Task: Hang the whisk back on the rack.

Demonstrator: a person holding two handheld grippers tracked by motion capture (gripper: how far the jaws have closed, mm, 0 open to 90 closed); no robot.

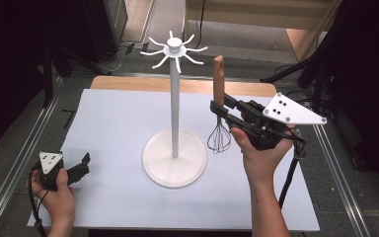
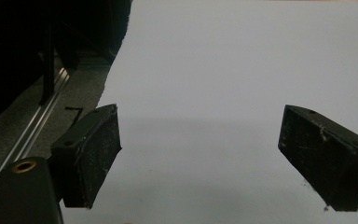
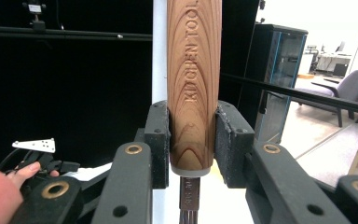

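Note:
A whisk (image 1: 219,133) with a wooden handle (image 1: 219,79) stands upright, wire head down, just right of the white hook stand (image 1: 175,98). My right gripper (image 1: 219,109) is shut on the lower end of that handle, holding the whisk above the mat. In the right gripper view the handle (image 3: 193,84) sits squeezed between both black pads (image 3: 160,140), with the stand's white pole (image 3: 159,51) right behind it. My left gripper (image 1: 83,163) rests at the mat's front left, held by a hand; in the left gripper view its jaws stand wide apart around nothing (image 2: 200,158).
The stand's round base (image 1: 174,158) sits mid-mat, its hooked crown (image 1: 174,49) high above. The white mat (image 1: 118,123) covers a wooden table (image 1: 128,83). Metal rails (image 1: 24,158) run along both sides; dark frames and cables lie beyond.

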